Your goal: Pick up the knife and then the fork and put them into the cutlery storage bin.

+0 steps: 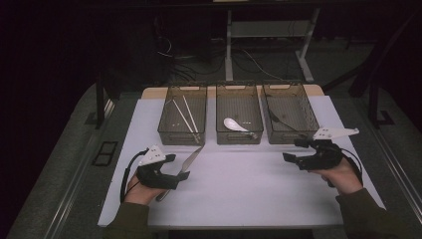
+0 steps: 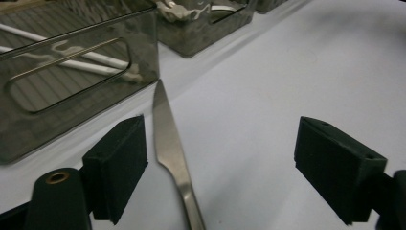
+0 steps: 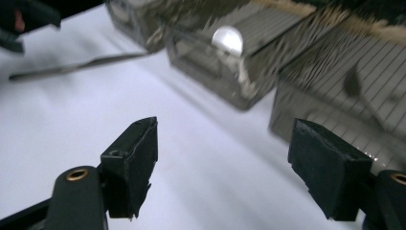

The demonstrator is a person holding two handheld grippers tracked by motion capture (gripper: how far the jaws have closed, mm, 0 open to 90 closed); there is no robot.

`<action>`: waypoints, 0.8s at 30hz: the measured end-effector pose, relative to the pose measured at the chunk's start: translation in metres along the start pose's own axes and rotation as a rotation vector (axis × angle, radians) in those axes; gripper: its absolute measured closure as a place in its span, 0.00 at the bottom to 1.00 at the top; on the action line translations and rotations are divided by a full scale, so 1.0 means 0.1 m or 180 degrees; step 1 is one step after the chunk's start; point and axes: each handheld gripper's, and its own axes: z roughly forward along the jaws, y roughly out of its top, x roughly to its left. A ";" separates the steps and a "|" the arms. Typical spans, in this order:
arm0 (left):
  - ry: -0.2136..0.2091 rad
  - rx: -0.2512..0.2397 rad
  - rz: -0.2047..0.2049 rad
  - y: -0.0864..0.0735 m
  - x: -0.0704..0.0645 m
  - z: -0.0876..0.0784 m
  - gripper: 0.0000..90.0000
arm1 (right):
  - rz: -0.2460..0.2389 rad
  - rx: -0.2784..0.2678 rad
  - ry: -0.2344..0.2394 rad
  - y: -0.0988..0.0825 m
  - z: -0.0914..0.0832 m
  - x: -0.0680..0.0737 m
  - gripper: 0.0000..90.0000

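A metal knife (image 1: 189,160) lies on the white mat (image 1: 249,191), its tip toward the left bin (image 1: 183,115). My left gripper (image 1: 174,170) is open around the knife's handle end. In the left gripper view the knife (image 2: 170,143) lies close to the left pad without being pressed, and my left gripper (image 2: 225,148) stands wide. My right gripper (image 1: 291,150) hovers open in front of the right bin (image 1: 291,112), nothing between its jaws. From the right gripper view my right gripper (image 3: 225,148) faces the bins, with the knife (image 3: 76,66) far off.
Three clear bins stand in a row at the mat's back. The left one holds white chopsticks (image 1: 189,115), the middle bin (image 1: 239,119) a white spoon (image 1: 235,124), the right one a dark utensil (image 1: 278,118). Table legs and cables lie beyond.
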 end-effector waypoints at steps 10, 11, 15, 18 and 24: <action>0.0092 0.0171 -0.0117 -0.04 0.11 -0.05 0.43 | -0.0057 0.0209 -0.0026 -0.34 -0.03 0.20 0.26; 0.0105 0.0193 -0.0139 -0.05 0.11 -0.05 0.45 | -0.0062 0.0229 -0.0050 -0.36 -0.03 0.22 0.25; 0.0131 0.0326 -0.0190 -0.07 0.14 -0.03 0.49 | -0.0074 0.0286 -0.0080 -0.46 -0.03 0.28 0.24; 0.0089 0.0432 -0.0213 -0.09 0.14 0.00 0.55 | -0.0113 0.0337 -0.0094 -0.50 -0.03 0.32 0.24; 0.0055 0.0610 -0.0231 -0.12 0.16 0.08 0.64 | -0.0117 0.0366 -0.0100 -0.51 0.00 0.33 0.23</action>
